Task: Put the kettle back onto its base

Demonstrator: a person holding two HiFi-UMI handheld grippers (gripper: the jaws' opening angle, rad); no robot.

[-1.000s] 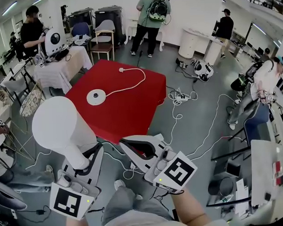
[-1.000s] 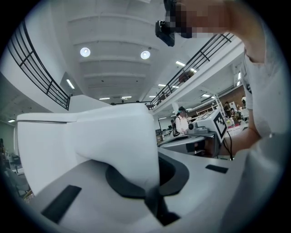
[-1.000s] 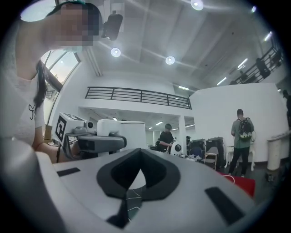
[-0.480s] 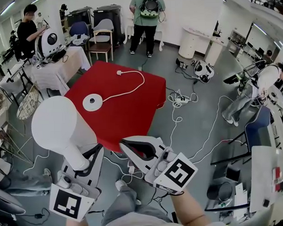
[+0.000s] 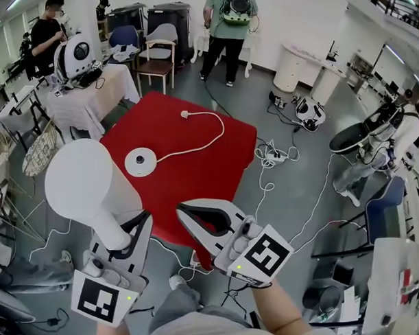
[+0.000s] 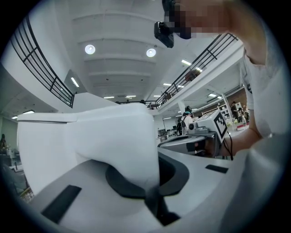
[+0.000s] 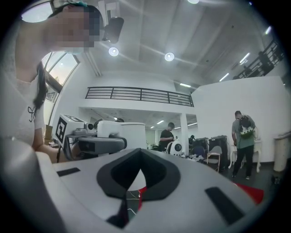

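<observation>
The white kettle (image 5: 83,185) hangs tilted at the left of the head view, short of the red table (image 5: 203,177). My left gripper (image 5: 133,233) is shut on the kettle's handle, and the kettle body (image 6: 91,136) fills the left gripper view above those jaws. The round white base (image 5: 141,161) lies on the table's left part. Its cord (image 5: 198,140) runs to a plug (image 5: 184,114) near the far edge. My right gripper (image 5: 188,215) is shut and holds nothing, level beside the kettle over the table's near edge. In the right gripper view the kettle (image 7: 122,133) shows at the left.
White cables (image 5: 278,157) trail over the grey floor right of the table. A cloth-covered table (image 5: 90,88) with a white round-headed device stands at the back left, and a chair (image 5: 158,59) behind. A person with a backpack (image 5: 232,25) stands beyond the table.
The red table and base have drawn nearer and shifted right in the head view. Both grippers keep their places in the picture, the left still gripping the kettle.
</observation>
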